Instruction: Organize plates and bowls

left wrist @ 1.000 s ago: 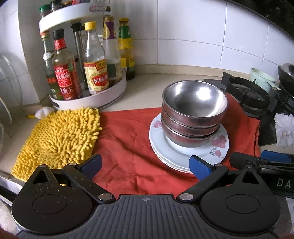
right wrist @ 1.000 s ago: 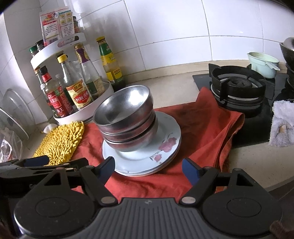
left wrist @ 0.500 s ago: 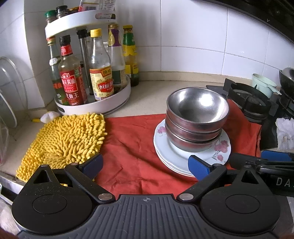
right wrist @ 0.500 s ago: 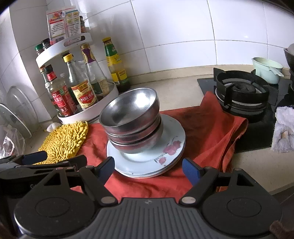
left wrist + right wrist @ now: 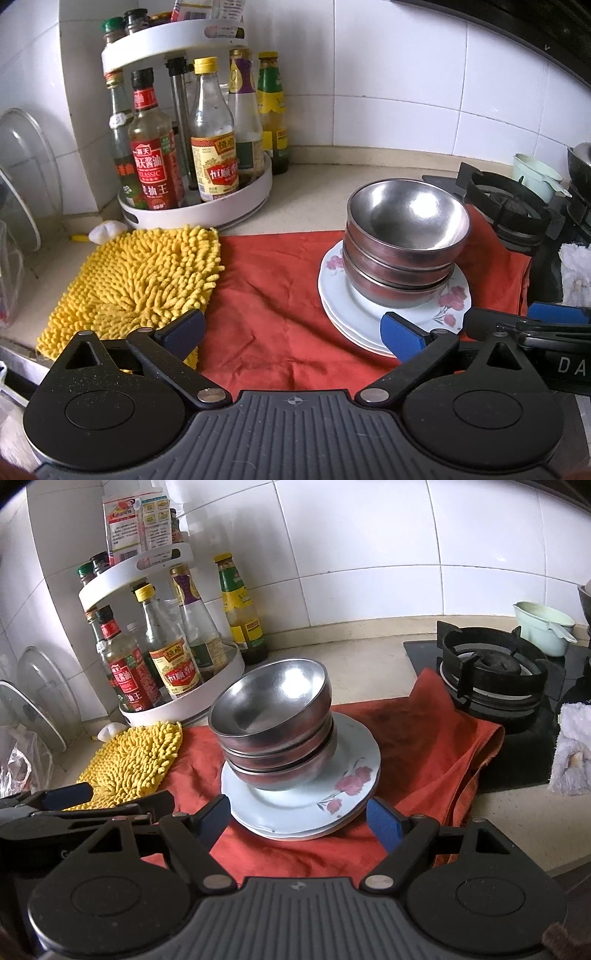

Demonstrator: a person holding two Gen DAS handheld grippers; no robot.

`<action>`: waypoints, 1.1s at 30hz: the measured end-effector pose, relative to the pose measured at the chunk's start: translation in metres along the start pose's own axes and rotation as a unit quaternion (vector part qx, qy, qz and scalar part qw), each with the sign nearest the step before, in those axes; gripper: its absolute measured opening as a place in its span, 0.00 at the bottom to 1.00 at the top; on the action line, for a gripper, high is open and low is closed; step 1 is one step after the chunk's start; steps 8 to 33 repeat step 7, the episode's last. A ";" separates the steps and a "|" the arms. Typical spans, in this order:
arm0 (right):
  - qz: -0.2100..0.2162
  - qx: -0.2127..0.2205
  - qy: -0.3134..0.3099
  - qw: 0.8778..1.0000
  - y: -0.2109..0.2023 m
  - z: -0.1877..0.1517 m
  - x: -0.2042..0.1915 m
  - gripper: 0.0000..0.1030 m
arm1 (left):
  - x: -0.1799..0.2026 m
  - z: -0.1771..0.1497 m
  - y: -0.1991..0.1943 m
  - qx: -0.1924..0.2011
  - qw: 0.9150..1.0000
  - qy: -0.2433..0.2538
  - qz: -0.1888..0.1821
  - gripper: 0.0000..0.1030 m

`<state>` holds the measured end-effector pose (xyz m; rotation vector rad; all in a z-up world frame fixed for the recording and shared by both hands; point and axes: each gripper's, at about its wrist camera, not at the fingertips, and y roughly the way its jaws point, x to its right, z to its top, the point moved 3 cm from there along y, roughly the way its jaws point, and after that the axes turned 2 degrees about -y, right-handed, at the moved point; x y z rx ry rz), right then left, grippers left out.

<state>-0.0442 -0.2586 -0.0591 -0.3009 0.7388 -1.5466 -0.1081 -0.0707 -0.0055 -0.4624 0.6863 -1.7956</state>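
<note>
Three steel bowls (image 5: 406,221) (image 5: 273,709) sit nested on a small stack of white flowered plates (image 5: 354,314) (image 5: 356,747), which rests on a red cloth (image 5: 280,288) (image 5: 424,746). My left gripper (image 5: 293,334) hovers over the cloth, just left of and nearer than the plates. It is open, with nothing between its blue pads. My right gripper (image 5: 299,821) faces the plates' near rim, open, its pads on either side of the rim and clear of it. Each gripper also shows at the edge of the other's view.
A yellow chenille mitt (image 5: 140,280) lies at the cloth's left. Behind it stands a white two-tier rack of sauce bottles (image 5: 195,206) against the tiled wall. A gas burner (image 5: 491,672), a pale green cup (image 5: 543,627) and a white rag (image 5: 572,753) are at the right. Glass lids (image 5: 37,709) lean at far left.
Both views have drifted only slightly. Bowls, plates and cloth lie as before, and both grippers stay open.
</note>
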 end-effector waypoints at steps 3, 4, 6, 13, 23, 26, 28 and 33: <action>0.001 0.001 0.001 1.000 0.000 0.000 -0.001 0.75 | -0.001 0.000 0.000 0.004 1.000 0.002 0.002 1.00; 0.001 0.001 0.000 1.000 0.000 0.000 -0.001 0.75 | -0.001 0.000 -0.001 0.006 1.000 0.003 0.002 1.00; 0.002 0.001 0.001 1.000 0.000 0.000 -0.001 0.75 | -0.001 0.001 -0.001 0.009 1.000 0.003 0.003 1.00; 0.002 0.001 0.001 1.000 0.000 0.000 -0.001 0.75 | -0.002 0.001 -0.001 0.010 1.000 0.003 0.003 1.00; 0.002 0.001 0.001 1.000 0.000 0.000 -0.001 0.75 | -0.002 0.001 -0.001 0.010 1.000 0.003 0.003 1.00; 0.002 0.001 0.001 1.000 0.000 0.000 -0.001 0.75 | -0.002 0.001 -0.001 0.010 1.000 0.003 0.003 1.00; 0.002 0.001 0.001 1.000 0.000 0.000 -0.001 0.75 | -0.002 0.001 -0.001 0.010 1.000 0.003 0.003 1.00; 0.002 0.001 0.001 1.000 0.000 0.000 -0.001 0.75 | -0.002 0.001 -0.001 0.010 1.000 0.003 0.003 1.00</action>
